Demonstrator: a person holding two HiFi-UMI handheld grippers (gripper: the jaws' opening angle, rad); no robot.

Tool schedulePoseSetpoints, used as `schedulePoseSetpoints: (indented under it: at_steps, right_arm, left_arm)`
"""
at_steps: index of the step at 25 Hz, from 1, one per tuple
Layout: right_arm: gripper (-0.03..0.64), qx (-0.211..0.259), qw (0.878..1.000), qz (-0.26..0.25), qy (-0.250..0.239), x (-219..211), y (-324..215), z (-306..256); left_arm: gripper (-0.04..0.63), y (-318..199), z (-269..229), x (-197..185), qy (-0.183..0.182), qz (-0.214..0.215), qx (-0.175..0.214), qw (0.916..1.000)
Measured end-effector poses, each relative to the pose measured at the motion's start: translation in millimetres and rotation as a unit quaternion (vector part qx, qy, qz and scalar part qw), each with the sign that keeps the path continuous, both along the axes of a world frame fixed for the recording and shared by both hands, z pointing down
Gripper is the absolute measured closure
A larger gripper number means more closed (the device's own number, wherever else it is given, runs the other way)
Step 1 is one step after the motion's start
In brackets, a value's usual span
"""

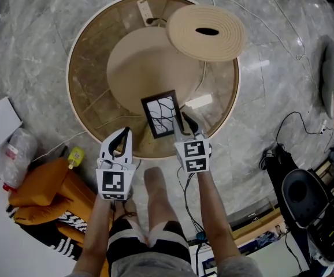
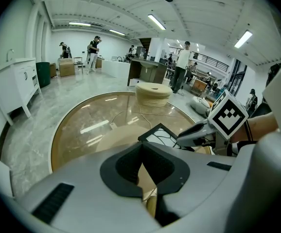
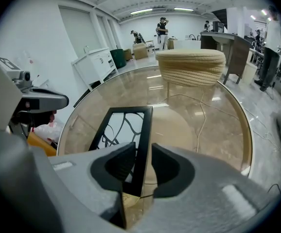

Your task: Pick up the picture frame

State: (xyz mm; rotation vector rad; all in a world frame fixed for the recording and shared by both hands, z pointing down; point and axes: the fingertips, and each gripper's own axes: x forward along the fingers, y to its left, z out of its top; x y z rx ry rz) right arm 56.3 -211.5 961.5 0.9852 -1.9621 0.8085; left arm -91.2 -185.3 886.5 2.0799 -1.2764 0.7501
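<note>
Pic frame (image 1: 163, 115) sat on round glass table (image 1: 89, 62), lower-mid of head view, nr the table's near rim. R gripper (image 1: 188, 122) was at the frame's right edge, jaws spread, edge btwn them, not clamped. L gripper (image 1: 122, 133) was just left of frame, not touching it, jaws together, empty. Woven disc (image 1: 206, 32) sat upper right on table.

A round glass table (image 1: 92, 68) carries a black picture frame (image 1: 162, 115) and a woven basket (image 1: 206, 32).
</note>
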Motion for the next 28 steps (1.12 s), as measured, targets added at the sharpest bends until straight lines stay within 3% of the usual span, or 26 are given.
schedulePoseSetpoints:
  at_steps: [11, 22, 28]
  right_arm:
    - [0.548, -0.026, 1.000, -0.002, 0.013, -3, 1, 2]
    - [0.554, -0.004, 0.999, 0.043, -0.004, 0, -1, -3]
    - [0.554, 0.022, 0.998, 0.049, -0.012, -3, 0, -33]
  left_arm:
    - [0.578, 8, 1, -7, 0.004, -0.014, -0.003, 0.9999]
    - [0.578, 5, -10, -8, -0.002, -0.007, 0.007, 1.0000]
    - [0.578, 4, -31, -13, -0.005, -0.002, 0.018, 0.9998]
